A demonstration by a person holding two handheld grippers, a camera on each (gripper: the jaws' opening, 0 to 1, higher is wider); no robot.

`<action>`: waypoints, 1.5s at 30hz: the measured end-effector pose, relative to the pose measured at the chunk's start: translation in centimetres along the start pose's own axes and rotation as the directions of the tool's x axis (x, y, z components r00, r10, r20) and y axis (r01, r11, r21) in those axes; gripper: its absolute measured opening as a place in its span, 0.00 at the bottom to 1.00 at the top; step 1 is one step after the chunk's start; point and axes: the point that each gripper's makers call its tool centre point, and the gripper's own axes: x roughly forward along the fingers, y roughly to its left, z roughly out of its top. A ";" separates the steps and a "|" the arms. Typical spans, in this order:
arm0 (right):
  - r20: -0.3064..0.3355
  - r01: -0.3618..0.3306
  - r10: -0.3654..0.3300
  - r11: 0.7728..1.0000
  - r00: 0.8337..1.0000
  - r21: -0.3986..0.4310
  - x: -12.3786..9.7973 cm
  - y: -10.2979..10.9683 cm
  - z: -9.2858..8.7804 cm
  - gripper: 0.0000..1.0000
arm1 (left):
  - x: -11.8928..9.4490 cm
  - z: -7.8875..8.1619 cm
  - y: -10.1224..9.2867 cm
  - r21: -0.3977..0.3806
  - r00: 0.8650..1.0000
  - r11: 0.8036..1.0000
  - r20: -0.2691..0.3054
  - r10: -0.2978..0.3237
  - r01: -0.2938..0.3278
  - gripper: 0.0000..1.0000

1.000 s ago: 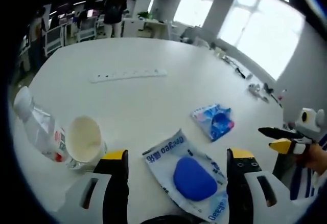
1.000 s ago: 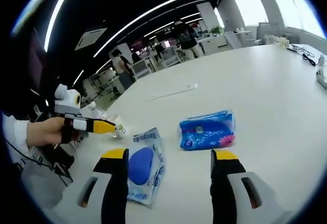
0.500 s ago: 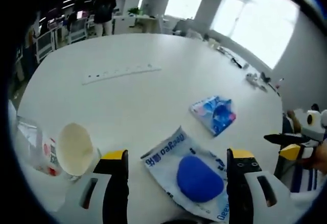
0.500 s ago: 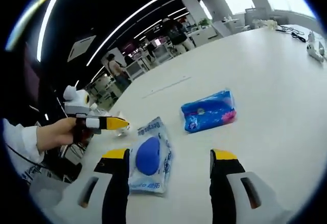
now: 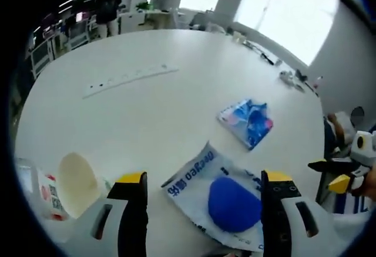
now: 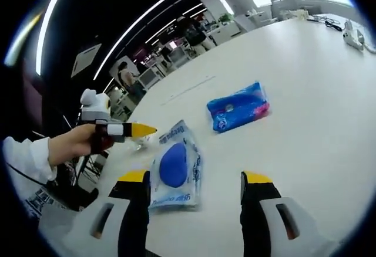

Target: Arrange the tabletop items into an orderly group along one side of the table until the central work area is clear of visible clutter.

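Now, in the left gripper view, the left gripper [image 5: 202, 210] hangs low over a big white table [image 5: 141, 110] with its 2 yellow-tipped jaws wide apart and nothing between them touching either jaw. Below the gap lies a flat white packet [image 5: 217, 195] with blue lettering and a blue oval bulge in its middle; it rests on the table nearer the right-hand jaw. Left of the left-hand jaw a cream paper cup [image 5: 79, 183] lies tipped on its side, its mouth facing the camera, and just beyond it at the view's edge is a clear plastic bottle [image 5: 35, 189] with a red and white label, only partly seen. Farther up the table, well apart from the packet, sits a blue and pink wrapped pack [image 5: 247, 122]. Beyond that, a long white power strip [image 5: 129, 78] lies across the tabletop. At the right edge the right gripper [image 5: 332, 175] comes in, held by a hand [image 5: 369, 183].

Seen from the right gripper view, the right gripper [image 6: 194, 207] also has its 2 jaws spread apart, gripping nothing. The white packet [image 6: 173, 169] lies just ahead of the left-hand jaw, and the blue and pink pack [image 6: 238, 107] sits farther out on the table [image 6: 305, 93], clear of the packet. At the left a hand [image 6: 73, 145] in a white sleeve [image 6: 23, 157] holds the left gripper [image 6: 141, 129] above the table's near edge. People stand among desks far behind.
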 end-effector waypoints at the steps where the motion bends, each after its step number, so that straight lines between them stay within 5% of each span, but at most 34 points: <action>1: -0.004 -0.004 0.004 1.000 1.000 0.011 0.1 0.1 -0.3 0.60 | 0.1 -0.1 0.0 0.012 1.000 1.000 -0.006 -0.001 0.001 0.75; 24: -0.094 -0.013 0.032 0.980 0.995 0.200 0.6 0.5 -5.1 0.55 | 2.6 -0.8 -0.2 0.020 0.995 0.999 -0.091 -0.047 0.049 0.73; 40: -0.125 -0.058 0.091 0.966 0.988 0.252 1.6 2.2 -6.2 0.53 | 4.2 -1.4 -0.5 0.021 0.986 0.995 -0.142 -0.091 0.094 0.74; 45: -0.128 -0.067 0.116 0.940 0.985 0.334 2.2 2.6 -6.5 0.53 | 4.4 -1.4 0.0 0.024 0.986 0.996 -0.148 -0.078 0.083 0.74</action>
